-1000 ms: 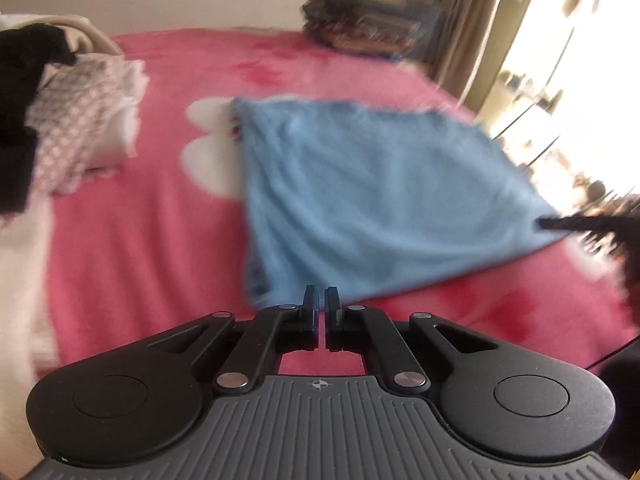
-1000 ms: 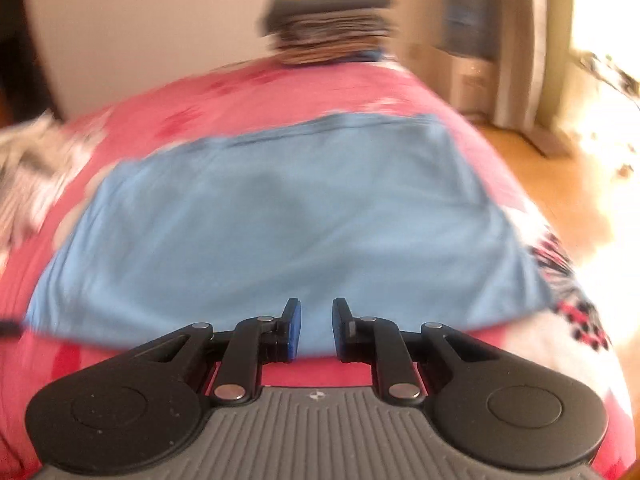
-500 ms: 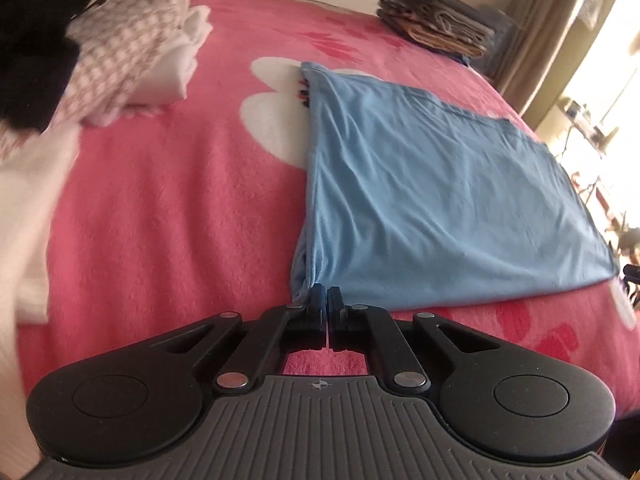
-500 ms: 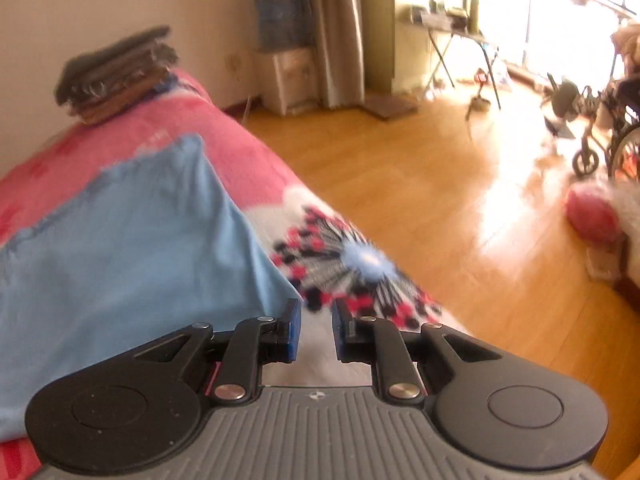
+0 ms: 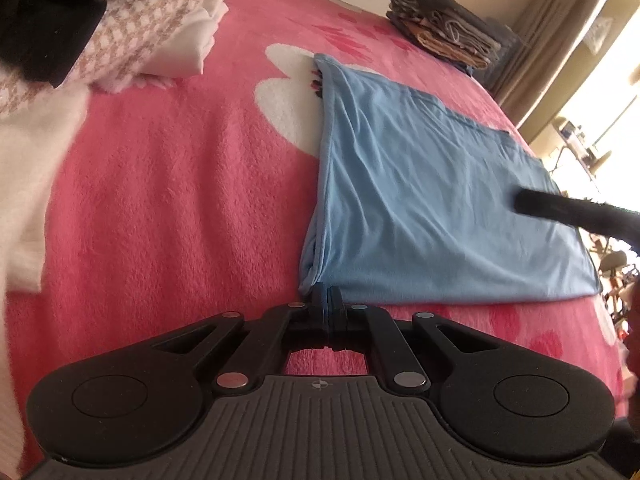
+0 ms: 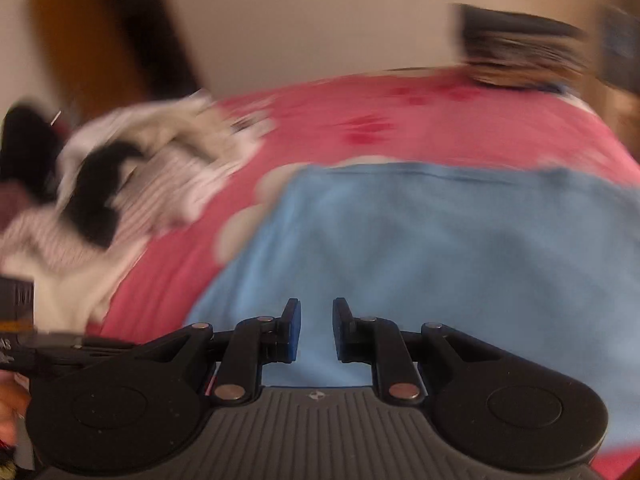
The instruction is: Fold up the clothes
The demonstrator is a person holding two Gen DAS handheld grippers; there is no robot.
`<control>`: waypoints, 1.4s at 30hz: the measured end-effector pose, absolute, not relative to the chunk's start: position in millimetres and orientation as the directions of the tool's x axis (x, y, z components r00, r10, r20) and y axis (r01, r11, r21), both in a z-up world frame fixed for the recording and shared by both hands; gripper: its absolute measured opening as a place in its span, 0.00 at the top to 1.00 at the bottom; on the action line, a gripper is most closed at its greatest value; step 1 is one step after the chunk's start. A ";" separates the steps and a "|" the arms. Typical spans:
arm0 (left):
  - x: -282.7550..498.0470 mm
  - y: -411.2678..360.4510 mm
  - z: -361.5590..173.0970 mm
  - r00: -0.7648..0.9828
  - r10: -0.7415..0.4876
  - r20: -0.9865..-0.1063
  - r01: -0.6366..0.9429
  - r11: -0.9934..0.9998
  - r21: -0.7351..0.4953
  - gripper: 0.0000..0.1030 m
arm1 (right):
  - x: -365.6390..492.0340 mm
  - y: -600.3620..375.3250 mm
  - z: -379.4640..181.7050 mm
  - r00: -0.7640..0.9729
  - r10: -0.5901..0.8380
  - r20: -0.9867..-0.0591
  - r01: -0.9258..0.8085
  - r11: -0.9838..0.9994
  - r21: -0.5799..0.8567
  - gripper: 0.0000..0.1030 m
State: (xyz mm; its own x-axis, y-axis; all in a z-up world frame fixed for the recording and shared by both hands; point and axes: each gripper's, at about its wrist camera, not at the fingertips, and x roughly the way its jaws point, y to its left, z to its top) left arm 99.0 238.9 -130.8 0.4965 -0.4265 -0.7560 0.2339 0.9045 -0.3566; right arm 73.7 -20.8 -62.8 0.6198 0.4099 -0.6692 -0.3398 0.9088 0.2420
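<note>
A light blue garment [image 5: 432, 196] lies flat, folded into a rectangle, on the pink bed. My left gripper [image 5: 328, 294] is shut at the garment's near left corner; the jaws touch its edge, and whether cloth is pinched between them is hidden. In the blurred right wrist view the same blue garment [image 6: 440, 248] fills the middle. My right gripper [image 6: 316, 312] is open and empty just above it. A dark finger of the right gripper [image 5: 568, 210] reaches in over the garment's right side in the left wrist view.
The pink fleece blanket [image 5: 172, 184] with white flower shapes covers the bed. A heap of white, checked and black clothes [image 5: 80, 40] lies at the left. A stack of folded dark clothes [image 5: 444, 28] sits at the far end. Curtains and a bright window are at right.
My right gripper has swung back from facing the floor and now hovers over the blue garment. My left gripper has stayed shut at the near left corner, a little closer in.
</note>
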 end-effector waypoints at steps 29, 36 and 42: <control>95.7 264.4 -123.5 0.496 -0.458 -0.737 0.241 0.889 -0.390 0.97 | 168.4 33.5 -79.7 0.515 0.441 -0.735 -0.325 0.894 0.309 0.82; 100.2 283.9 -123.0 0.551 -0.412 -0.726 0.129 0.901 -0.414 0.97 | 82.0 92.2 -105.1 0.524 0.366 -0.769 -0.540 0.841 0.032 0.82; 102.8 297.0 -122.0 0.576 -0.400 -0.713 0.077 0.895 -0.440 0.97 | 32.0 144.8 -106.2 0.575 0.426 -0.698 -0.664 0.742 -0.094 0.84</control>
State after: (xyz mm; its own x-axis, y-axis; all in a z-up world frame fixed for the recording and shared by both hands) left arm 102.8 297.0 -122.0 0.5765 -0.3995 -0.7128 0.0767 0.8949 -0.4396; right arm 32.0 144.8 -106.2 0.5751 0.4264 -0.6981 -0.6639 0.7419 -0.0938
